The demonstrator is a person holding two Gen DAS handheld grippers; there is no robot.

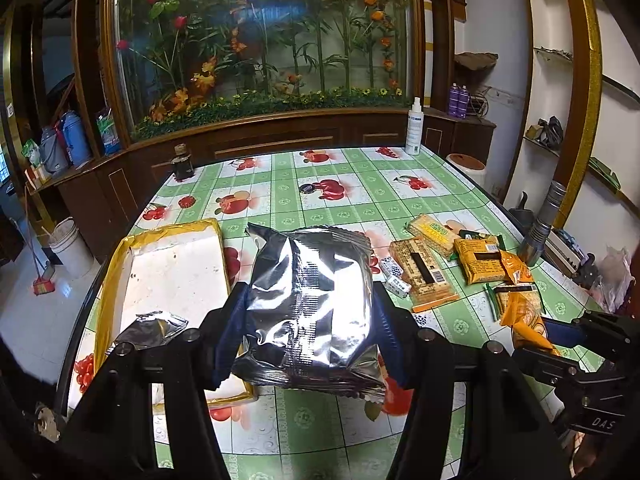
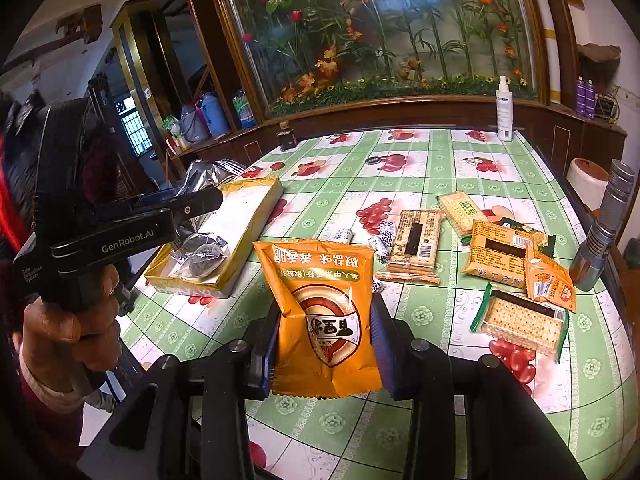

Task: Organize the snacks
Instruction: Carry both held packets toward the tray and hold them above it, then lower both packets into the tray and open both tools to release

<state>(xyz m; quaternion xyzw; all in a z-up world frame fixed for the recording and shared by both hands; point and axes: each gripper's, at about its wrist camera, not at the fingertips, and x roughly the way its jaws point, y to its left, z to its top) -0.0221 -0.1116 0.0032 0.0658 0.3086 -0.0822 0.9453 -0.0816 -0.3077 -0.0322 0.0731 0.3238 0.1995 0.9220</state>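
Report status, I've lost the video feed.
Left gripper shut on silver packet. Right gripper shut on orange packet. Yellow tray unobstructed.

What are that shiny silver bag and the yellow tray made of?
Silver bag: looks like metallised foil film, mirror-glossy and crinkled, with a crimped end seal. Yellow tray: probably cardboard, a shallow box with glossy golden walls and a matt white, speckled floor; plastic cannot be ruled out.

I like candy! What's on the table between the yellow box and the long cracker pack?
In the right wrist view, small wrapped candies lie between the yellow box and the cracker pack.
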